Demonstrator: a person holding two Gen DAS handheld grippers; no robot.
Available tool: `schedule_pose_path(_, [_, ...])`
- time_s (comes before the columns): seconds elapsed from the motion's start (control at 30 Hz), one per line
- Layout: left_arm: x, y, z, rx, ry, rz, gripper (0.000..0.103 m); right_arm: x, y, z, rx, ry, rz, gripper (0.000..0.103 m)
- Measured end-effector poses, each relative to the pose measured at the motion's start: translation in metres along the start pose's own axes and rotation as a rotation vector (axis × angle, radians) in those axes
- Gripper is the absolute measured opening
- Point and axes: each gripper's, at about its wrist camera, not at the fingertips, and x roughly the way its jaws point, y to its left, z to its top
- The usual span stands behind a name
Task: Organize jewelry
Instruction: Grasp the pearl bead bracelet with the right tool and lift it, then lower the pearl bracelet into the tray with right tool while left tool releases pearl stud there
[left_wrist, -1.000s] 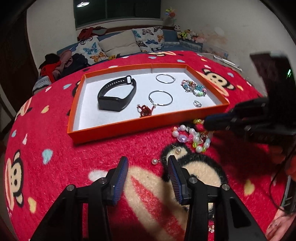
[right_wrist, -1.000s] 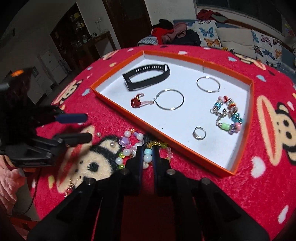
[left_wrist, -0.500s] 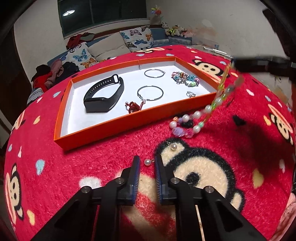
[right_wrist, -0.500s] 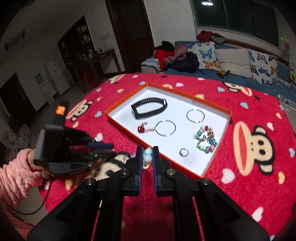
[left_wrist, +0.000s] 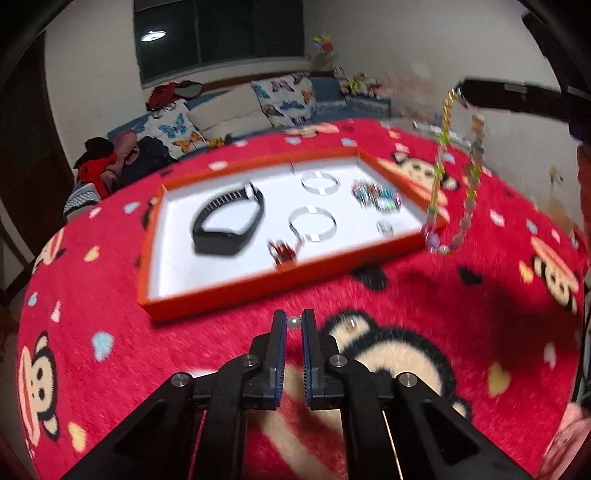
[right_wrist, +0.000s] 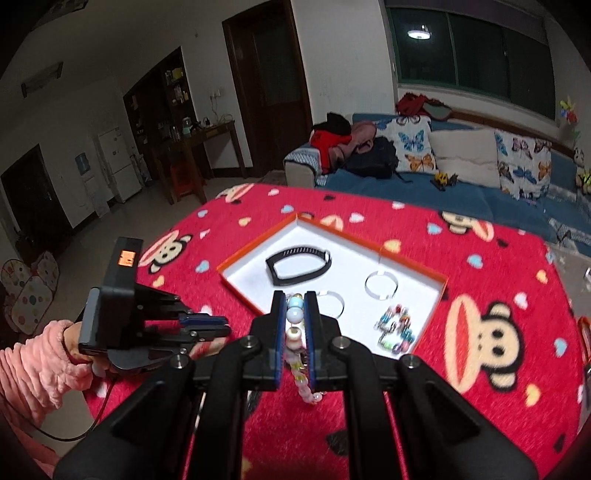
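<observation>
Red monkey-print blanket under everything, orange tray (left_wrist: 221, 299) as my landmark. Left of its near edge, my left gripper (left_wrist: 294, 323) is pinched on one small pearl earring (left_wrist: 293, 322); it may pop out, tiny and round. Its loose mate (left_wrist: 352, 324) lies just right. Right gripper (right_wrist: 295, 308), above the tray's near side, clamps the beaded necklace (left_wrist: 452, 192), dangling; a swing could snag the tray rim.

The left gripper (left_wrist: 294, 322) sits low with jaws nearly closed, while the right gripper (right_wrist: 294, 310) is raised, jaws clamped.
</observation>
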Motion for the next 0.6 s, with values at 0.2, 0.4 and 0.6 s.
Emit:
schedule_pose_path(0.2, [-0.013, 0.024, 0.027, -0.054, -0.052, 0.034, 0.008, 0.002, -0.007, 0.020, -0.008, -0.039, -0.021, 0.010])
schedule_pose_path(0.4, [-0.008, 0.044, 0.046, -0.095, -0.056, 0.051, 0.008, 0.018, -0.013, 0.030, -0.013, -0.031, -0.040, 0.010])
schedule_pose_path(0.6, [0.016, 0.065, 0.055, -0.135, -0.015, 0.059, 0.008, 0.035, -0.021, 0.033, -0.005, -0.006, -0.051, 0.010])
